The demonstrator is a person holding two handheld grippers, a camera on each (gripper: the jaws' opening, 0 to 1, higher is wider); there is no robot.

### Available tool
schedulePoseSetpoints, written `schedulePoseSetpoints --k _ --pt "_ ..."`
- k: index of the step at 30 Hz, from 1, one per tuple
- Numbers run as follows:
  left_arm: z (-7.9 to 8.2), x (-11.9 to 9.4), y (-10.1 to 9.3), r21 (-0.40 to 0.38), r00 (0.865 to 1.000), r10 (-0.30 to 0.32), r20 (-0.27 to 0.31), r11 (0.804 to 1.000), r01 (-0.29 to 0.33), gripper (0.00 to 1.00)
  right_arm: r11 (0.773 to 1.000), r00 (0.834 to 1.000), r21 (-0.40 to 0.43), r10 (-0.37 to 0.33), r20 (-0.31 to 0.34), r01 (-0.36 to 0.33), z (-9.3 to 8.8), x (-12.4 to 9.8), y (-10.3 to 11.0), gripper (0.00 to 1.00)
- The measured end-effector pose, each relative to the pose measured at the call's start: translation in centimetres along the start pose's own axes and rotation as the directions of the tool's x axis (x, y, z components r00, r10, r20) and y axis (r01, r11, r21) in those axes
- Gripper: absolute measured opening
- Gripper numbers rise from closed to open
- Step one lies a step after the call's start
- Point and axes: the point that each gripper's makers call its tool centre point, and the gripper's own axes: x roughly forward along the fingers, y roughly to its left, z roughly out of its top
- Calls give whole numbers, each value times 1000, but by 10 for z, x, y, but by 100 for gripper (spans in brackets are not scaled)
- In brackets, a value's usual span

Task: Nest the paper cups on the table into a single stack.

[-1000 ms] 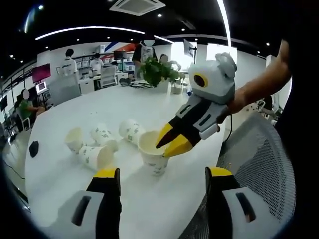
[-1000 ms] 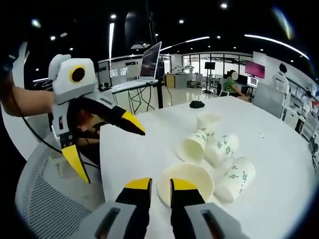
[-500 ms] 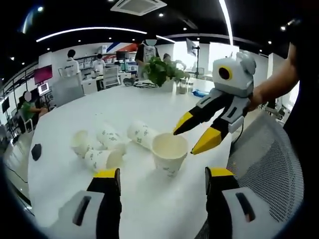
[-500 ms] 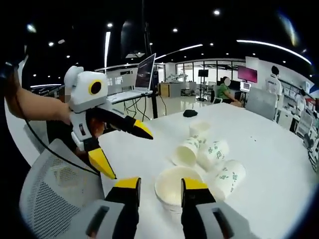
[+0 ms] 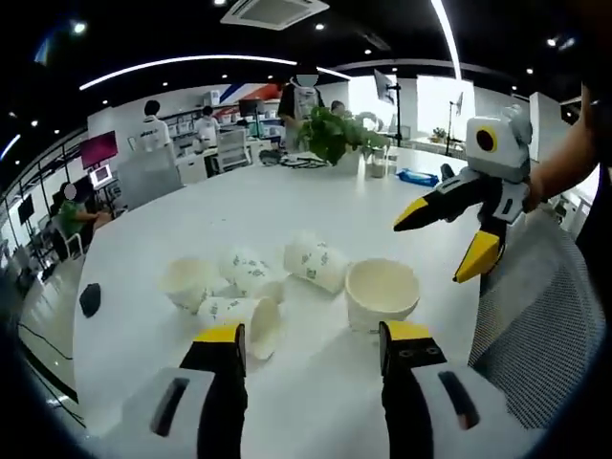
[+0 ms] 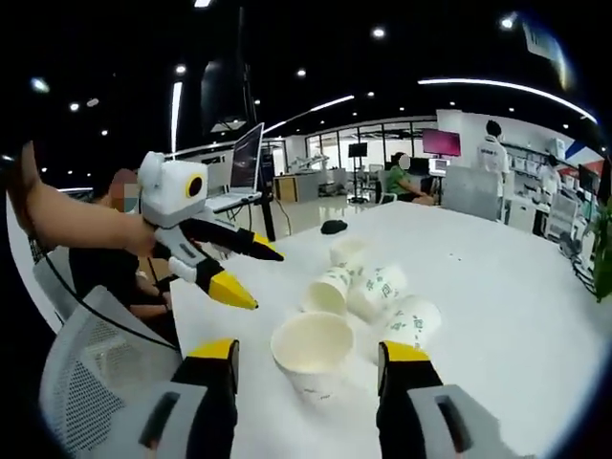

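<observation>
A white paper cup point(image 5: 381, 292) point(image 6: 314, 352) stands upright on the white table point(image 5: 239, 196) point(image 6: 497, 277), free of both grippers. Several more cups with green print lie in a cluster behind it, among them one point(image 5: 318, 263) close to the upright cup and one point(image 5: 244, 320) near my left jaw. In the right gripper view this cluster point(image 6: 376, 287) lies just beyond the upright cup. My left gripper point(image 5: 314, 344) point(image 6: 266, 280) is open and holds nothing. My right gripper point(image 6: 308, 356) point(image 5: 435, 251) is wide open, back from the upright cup.
A grey mesh chair point(image 5: 535, 325) point(image 6: 86, 373) stands at the table's near edge. A small black object point(image 5: 90, 298) point(image 6: 333, 227) lies on the table's far side. A potted plant point(image 5: 335, 139) stands at the back. People sit and stand at desks beyond.
My right gripper, shut on the upright cup's rim a second ago, has opened wide and drawn back. The cup stays standing.
</observation>
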Motion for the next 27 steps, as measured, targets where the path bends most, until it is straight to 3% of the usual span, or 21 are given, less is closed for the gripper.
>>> schedulePoseSetpoints --k 10,19,27 --pt "-11 17 37 25 994 112 -9 993 -112 40 997 998 61 -56 35 54 -8 -16 -11 73" --pt "-26 35 61 49 987 160 -18 986 -159 23 990 993 87 -114 34 110 -18 -29 -16 80" --pt "-36 48 71 86 976 214 -47 974 -210 23 983 989 117 -145 -3 144 -36 -35 -18 78"
